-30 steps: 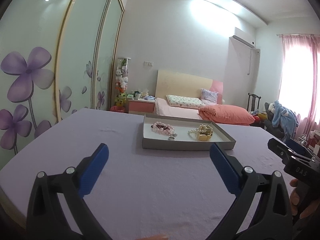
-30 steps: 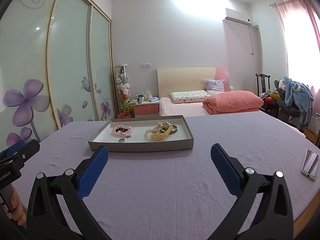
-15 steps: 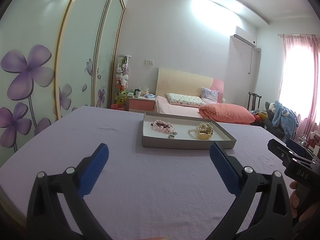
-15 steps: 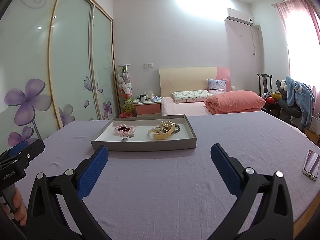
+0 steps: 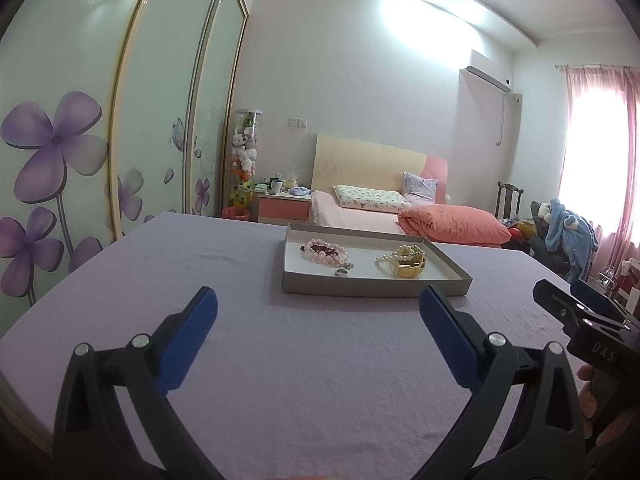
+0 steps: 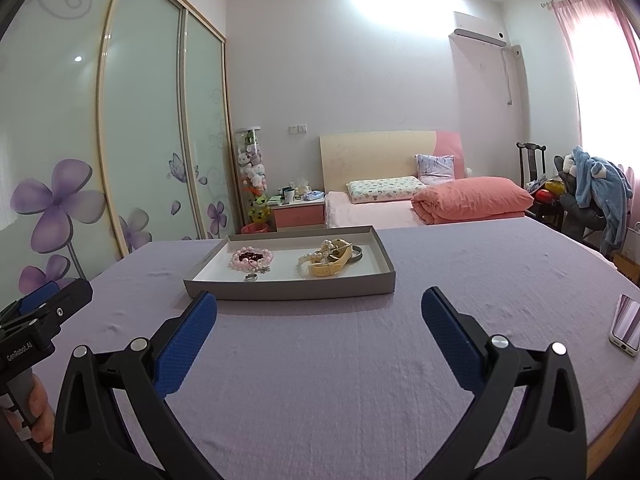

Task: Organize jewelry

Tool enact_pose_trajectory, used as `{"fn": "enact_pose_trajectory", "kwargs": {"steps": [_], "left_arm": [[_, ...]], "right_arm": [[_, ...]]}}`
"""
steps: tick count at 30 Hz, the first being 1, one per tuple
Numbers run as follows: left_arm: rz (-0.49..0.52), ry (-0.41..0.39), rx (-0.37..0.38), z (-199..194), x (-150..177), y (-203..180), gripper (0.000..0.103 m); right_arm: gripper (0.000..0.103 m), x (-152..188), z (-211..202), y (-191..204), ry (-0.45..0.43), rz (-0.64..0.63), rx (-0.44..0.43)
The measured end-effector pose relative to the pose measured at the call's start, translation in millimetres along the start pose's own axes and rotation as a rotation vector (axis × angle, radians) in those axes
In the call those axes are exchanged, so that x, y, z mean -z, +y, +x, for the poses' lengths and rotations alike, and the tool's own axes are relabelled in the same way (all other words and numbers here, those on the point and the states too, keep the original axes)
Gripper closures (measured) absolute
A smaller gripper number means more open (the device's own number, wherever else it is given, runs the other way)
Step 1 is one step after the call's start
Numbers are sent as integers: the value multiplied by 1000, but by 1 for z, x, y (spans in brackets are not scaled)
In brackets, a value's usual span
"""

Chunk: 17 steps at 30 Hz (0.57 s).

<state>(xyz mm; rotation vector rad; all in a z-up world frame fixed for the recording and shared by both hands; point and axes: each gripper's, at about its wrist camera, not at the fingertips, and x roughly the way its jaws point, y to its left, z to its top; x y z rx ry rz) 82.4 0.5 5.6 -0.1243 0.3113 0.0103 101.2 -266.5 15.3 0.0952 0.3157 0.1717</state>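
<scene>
Both tools, left [image 5: 318, 312] & right [image 6: 320, 312], released; tray [image 6: 296, 289] w/ jewelry ahead, phone [image 6: 626, 325] right.

Left gripper [image 5: 319, 304] and right gripper [image 6: 319, 306] level, side by side; jaws spread wide

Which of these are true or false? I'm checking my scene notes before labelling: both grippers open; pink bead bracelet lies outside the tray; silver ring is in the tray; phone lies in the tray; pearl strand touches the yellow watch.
1. Both grippers, left gripper and right gripper, are open: true.
2. The pink bead bracelet lies outside the shallow grey cardboard tray: false, it lies inside.
3. The small silver ring is in the tray: true.
4. The smartphone lies in the tray: false, it lies on the purple tablecloth.
5. The white pearl strand touches the yellow-strapped watch: true.
</scene>
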Motion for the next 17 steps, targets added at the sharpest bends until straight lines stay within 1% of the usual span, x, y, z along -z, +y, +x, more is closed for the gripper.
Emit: {"fn": "enact_pose_trajectory", "kwargs": {"steps": [17], "left_arm": [[8,1,5,-1,-1,-7,4]], "right_arm": [[2,1,0,4,8,1,-3]]}}
